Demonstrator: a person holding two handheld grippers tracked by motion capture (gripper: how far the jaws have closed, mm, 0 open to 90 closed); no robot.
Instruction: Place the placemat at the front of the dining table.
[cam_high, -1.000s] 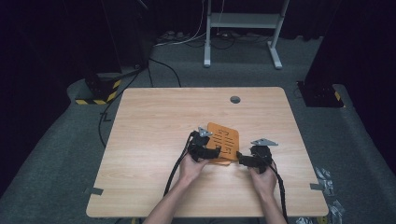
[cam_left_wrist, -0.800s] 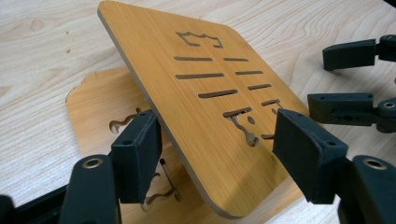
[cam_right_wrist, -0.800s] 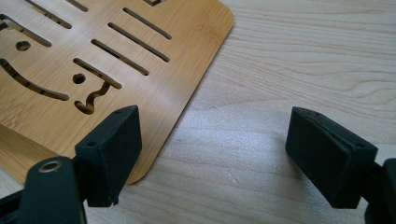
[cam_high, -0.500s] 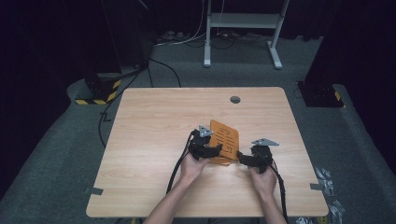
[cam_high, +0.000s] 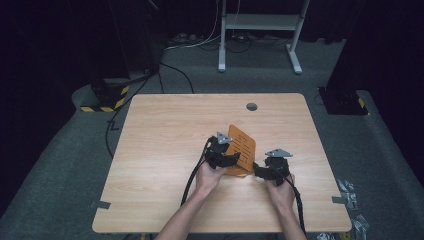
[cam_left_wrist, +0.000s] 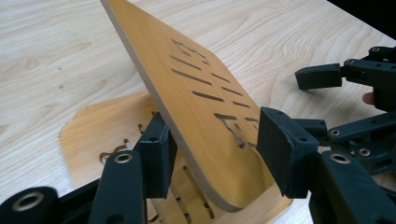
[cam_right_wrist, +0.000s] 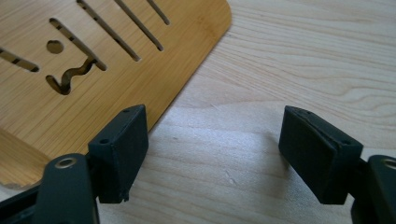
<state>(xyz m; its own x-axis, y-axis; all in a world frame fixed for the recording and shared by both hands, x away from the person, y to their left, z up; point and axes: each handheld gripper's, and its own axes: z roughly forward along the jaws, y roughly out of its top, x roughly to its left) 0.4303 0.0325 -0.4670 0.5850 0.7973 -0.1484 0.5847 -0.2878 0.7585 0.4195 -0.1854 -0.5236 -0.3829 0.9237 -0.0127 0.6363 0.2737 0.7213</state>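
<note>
The left gripper (cam_left_wrist: 212, 154) is propping up a tilted bamboo panel (cam_left_wrist: 196, 98), jaws straddling its edge, over a second flat panel (cam_left_wrist: 88, 135). The right gripper (cam_right_wrist: 212, 149) is hovering wide open just beside them.

Desk: pale wooden desk (cam_high: 165, 150) with rounded corners and light grain, standing on grey carpet.
Hole: small round dark grey cable hole (cam_high: 251, 106) in the desktop near its far edge, right of centre.
Lying on it: flat orange-brown bamboo panel with cut slots (cam_right_wrist: 42, 98), resting straight on the wood near the front, right of centre.
Tilted piece: second slotted orange-brown bamboo board (cam_left_wrist: 205, 107), slanting up above the flat panel, its low end near it.
</note>
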